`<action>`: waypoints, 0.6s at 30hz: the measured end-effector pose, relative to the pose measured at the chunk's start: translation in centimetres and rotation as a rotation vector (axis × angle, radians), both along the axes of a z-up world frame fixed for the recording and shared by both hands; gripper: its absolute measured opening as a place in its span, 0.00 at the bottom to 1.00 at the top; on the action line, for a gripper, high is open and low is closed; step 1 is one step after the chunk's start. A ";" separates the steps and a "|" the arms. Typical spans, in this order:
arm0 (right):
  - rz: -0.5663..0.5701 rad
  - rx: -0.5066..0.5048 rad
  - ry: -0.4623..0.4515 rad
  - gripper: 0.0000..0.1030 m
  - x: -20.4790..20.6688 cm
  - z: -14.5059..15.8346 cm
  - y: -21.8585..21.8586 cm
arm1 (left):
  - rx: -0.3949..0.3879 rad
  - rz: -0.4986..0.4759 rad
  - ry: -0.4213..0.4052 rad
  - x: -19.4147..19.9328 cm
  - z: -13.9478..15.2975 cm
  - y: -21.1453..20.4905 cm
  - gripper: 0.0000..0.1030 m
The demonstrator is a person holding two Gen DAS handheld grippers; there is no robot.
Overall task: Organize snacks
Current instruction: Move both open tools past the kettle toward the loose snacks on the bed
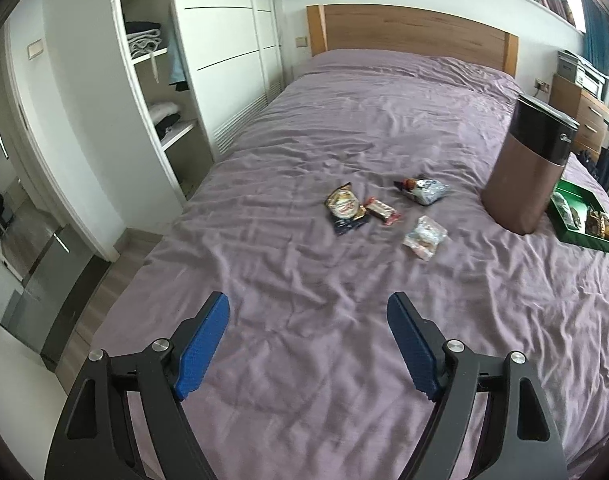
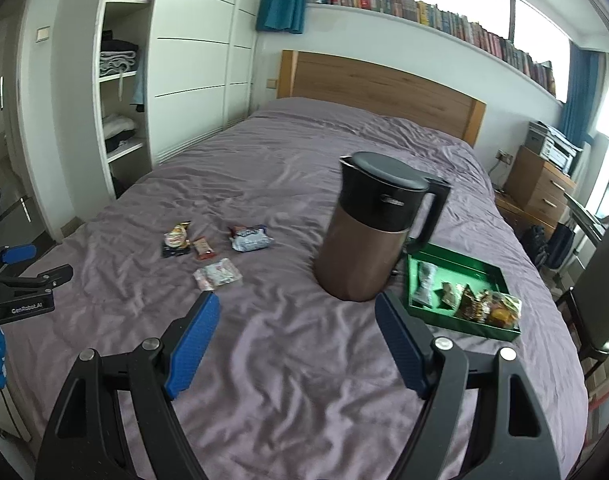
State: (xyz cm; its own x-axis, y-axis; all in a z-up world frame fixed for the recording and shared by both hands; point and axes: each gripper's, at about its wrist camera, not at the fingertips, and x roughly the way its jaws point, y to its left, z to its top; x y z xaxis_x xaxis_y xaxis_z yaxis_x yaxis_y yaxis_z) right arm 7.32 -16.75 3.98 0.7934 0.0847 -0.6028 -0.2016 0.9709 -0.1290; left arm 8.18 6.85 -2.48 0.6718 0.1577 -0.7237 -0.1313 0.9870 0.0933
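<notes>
Several snack packets lie loose on the purple bedspread: a gold and dark packet (image 1: 345, 208) (image 2: 175, 238), a small red-ended bar (image 1: 381, 211) (image 2: 203, 248), a silver-blue bag (image 1: 424, 190) (image 2: 250, 238) and a clear pale pouch (image 1: 424, 237) (image 2: 217, 274). A green tray (image 1: 584, 238) (image 2: 474, 270) at the right holds several more snacks. My left gripper (image 1: 308, 306) hovers open over the bed, well short of the packets, nothing between its blue pads. My right gripper (image 2: 296, 304) is open too, empty, near the jug and tray.
A tall brown jug with black lid (image 1: 528, 160) (image 2: 378, 224) stands beside the tray. The wardrobe (image 1: 152, 64) and the bed's left edge lie left; a wooden dresser (image 2: 538, 186) and chair (image 2: 600, 292) right. The left gripper's body (image 2: 24, 284) shows at the right wrist view's left edge.
</notes>
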 end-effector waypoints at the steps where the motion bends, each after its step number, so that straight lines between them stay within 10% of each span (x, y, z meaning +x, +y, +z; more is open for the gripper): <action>1: 0.007 -0.002 0.002 1.00 0.1 -0.1 0.5 | -0.002 0.004 0.001 0.1 -0.1 0.4 0.74; 18: 0.095 -0.003 0.087 1.00 5.0 -4.2 7.3 | -0.058 0.024 0.071 3.1 -4.8 4.9 0.75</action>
State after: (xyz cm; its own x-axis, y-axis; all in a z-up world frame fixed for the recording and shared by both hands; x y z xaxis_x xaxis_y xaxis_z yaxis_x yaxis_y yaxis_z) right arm 12.34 -9.44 -0.26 0.7263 0.1550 -0.6697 -0.3034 0.9465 -0.1099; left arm 11.31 11.74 -7.32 0.6150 0.1296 -0.7778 -0.1497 0.9876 0.0462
